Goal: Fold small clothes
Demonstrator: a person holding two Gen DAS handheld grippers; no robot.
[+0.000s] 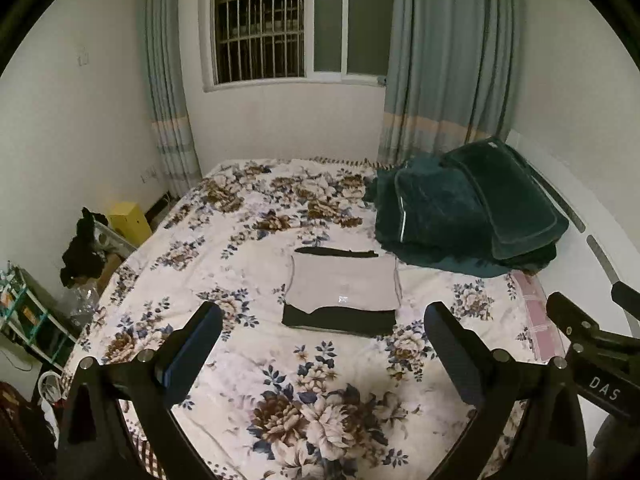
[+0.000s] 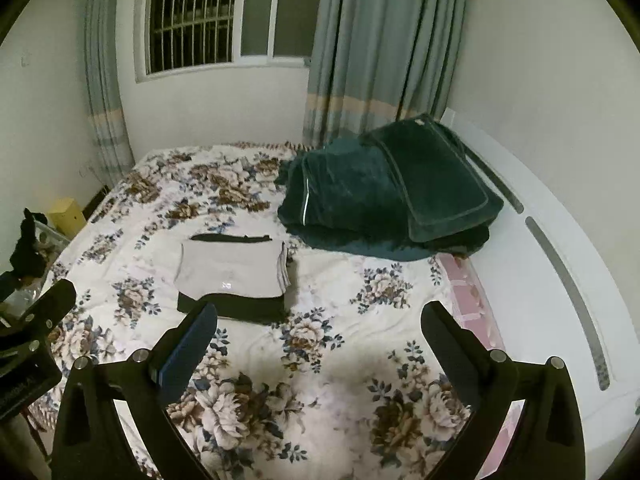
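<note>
You hold the left gripper point(image 1: 324, 340) and the right gripper point(image 2: 320, 340) wide and empty above the near bed point(image 1: 248, 360), clear of the folded stack point(image 1: 344, 292) lying squared mid-bed, apparently finished.

Home bedrm: floral bed point(image 1: 240, 360), curtains point(image 1: 448, 60), window point(image 1: 260, 24).
</note>
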